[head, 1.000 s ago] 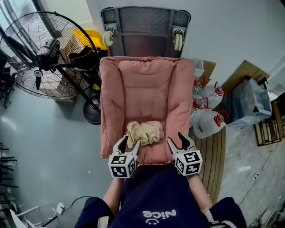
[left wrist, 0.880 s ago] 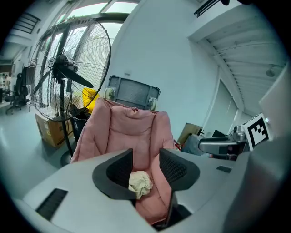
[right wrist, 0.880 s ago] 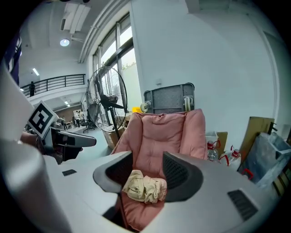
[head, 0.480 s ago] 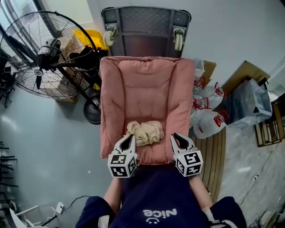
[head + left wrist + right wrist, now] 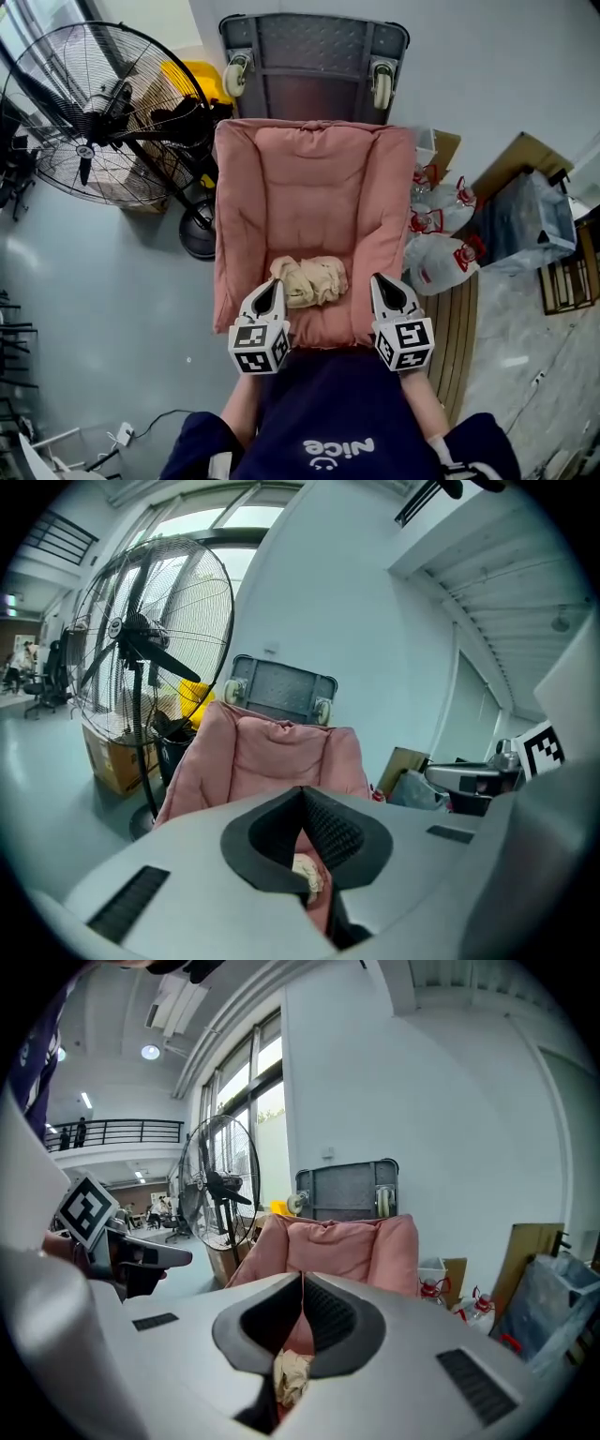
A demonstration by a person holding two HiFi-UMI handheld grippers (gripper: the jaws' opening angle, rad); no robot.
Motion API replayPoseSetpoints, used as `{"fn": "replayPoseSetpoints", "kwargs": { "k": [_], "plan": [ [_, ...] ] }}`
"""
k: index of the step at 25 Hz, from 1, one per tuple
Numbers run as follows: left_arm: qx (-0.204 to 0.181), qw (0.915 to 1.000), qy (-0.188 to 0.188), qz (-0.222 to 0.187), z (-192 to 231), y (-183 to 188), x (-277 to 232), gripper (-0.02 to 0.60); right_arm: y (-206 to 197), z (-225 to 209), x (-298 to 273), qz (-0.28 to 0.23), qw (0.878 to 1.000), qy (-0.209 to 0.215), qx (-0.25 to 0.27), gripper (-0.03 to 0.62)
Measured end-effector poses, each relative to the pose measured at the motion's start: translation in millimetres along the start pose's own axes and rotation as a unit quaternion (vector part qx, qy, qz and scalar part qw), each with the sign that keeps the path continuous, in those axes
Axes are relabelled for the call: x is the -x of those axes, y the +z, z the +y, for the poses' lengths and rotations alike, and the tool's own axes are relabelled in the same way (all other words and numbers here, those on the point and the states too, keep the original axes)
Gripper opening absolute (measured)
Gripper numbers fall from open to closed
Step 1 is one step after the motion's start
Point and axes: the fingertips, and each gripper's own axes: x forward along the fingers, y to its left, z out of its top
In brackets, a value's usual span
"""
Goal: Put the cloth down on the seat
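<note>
Cloth (image 5: 307, 279) is lying crumpled on the pink seat (image 5: 309, 187), near its front edge (not spread flat). Left gripper (image 5: 272, 289) is hovering just beside the cloth's left end, its jaws pressing together tip to tip and gripping nothing. Right gripper (image 5: 383, 286) is hovering over the seat's right armrest, jaws likewise together and empty. A fan (image 5: 84, 112) is standing left of the seat.

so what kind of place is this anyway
Probably a workshop or warehouse-style hall, not a home: a large black pedestal fan, a grey wheeled platform trolley stood on end, and clear plastic jugs with red tops clustered beside cardboard.
</note>
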Motion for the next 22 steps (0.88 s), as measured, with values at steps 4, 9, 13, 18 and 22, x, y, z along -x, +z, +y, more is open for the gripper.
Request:
{"fn": "replayPoseSetpoints", "kwargs": {
  "k": [4,9,13,18,22],
  "plan": [
    [0.003,1.0,0.005,-0.005,0,3,-1,0.018,-1,-2,-2,0.002,1.0,-0.006,0.005,0.05],
    [0.001,1.0,0.0,-0.004,-1,2,1,0.018,-1,-4,-5,0.001,1.0,-0.014,0.007,0.049],
    [0.0,1.0,-0.001,-0.003,-1,1,4,0.018,-2,-2,-5,0.001,1.0,-0.01,0.016,0.049],
    [0.002,1.0,-0.003,-0.004,1,-1,8,0.018,-3,5,-6,0.004,1.0,0.001,0.017,0.049],
    [-0.001,1.0,-0.004,-0.002,3,-3,10,0.018,-1,8,-7,0.003,1.0,0.004,0.013,0.049]
  ]
}}
